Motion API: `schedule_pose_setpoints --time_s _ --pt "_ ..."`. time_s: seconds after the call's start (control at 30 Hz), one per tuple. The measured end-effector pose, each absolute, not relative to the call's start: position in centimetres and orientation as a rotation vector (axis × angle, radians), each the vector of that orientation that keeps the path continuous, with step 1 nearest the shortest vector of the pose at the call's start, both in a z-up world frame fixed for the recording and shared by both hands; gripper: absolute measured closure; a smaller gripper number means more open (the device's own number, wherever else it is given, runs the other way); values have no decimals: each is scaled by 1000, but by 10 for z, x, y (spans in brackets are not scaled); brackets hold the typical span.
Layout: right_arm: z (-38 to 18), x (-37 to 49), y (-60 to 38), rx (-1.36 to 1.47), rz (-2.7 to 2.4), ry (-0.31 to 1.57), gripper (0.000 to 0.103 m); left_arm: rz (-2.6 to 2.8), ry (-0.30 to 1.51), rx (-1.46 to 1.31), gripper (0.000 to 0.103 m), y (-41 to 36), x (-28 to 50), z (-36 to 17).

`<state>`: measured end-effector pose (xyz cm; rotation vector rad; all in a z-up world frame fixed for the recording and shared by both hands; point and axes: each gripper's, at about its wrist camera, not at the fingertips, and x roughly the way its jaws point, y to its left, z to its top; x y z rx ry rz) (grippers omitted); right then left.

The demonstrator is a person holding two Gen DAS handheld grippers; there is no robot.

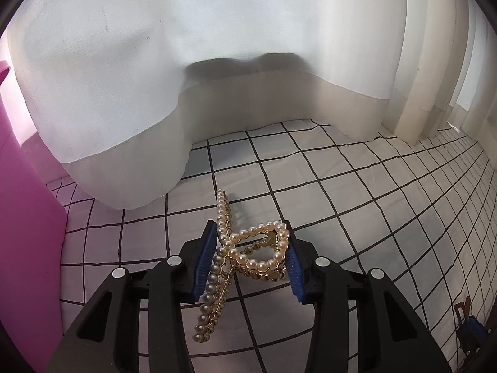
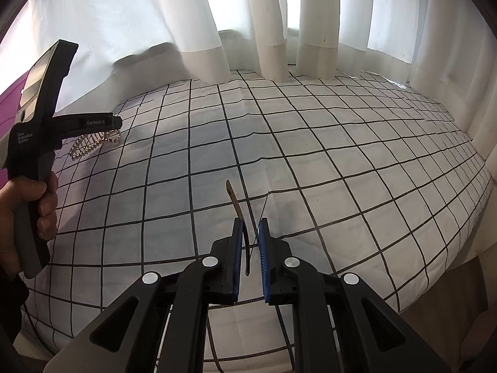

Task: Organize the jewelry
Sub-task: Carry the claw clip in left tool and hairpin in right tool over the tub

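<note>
My left gripper (image 1: 250,259) is shut on a gold hair claw clip set with pearls (image 1: 245,255), gripped across its handle loops between the blue pads (image 1: 206,264). It hangs just above the checked cloth (image 1: 341,205). In the right wrist view the left gripper (image 2: 116,122) shows at far left with the pearl clip (image 2: 93,143) hanging under it. My right gripper (image 2: 250,233) is nearly closed on a thin dark hair pin (image 2: 240,214) that sticks up and forward between its pads.
A white sheet with a black grid (image 2: 310,155) covers the surface. White curtains (image 2: 273,31) hang along the back and right. A pink object (image 1: 21,217) stands at the left. The sheet's front right edge (image 2: 435,295) drops off.
</note>
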<state>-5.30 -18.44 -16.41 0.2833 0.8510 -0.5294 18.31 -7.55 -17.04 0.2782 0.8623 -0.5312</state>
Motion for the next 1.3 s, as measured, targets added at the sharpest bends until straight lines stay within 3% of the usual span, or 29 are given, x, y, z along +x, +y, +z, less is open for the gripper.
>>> schedule_pose_setpoints --time_s 0.73,1.3 --pt "-152 -47 -184 284 -485 821 92 -556 818 239 63 -62 175 -137" --pt "-90 -49 -184 192 -350 739 92 -493 756 135 63 -29 126 -71"
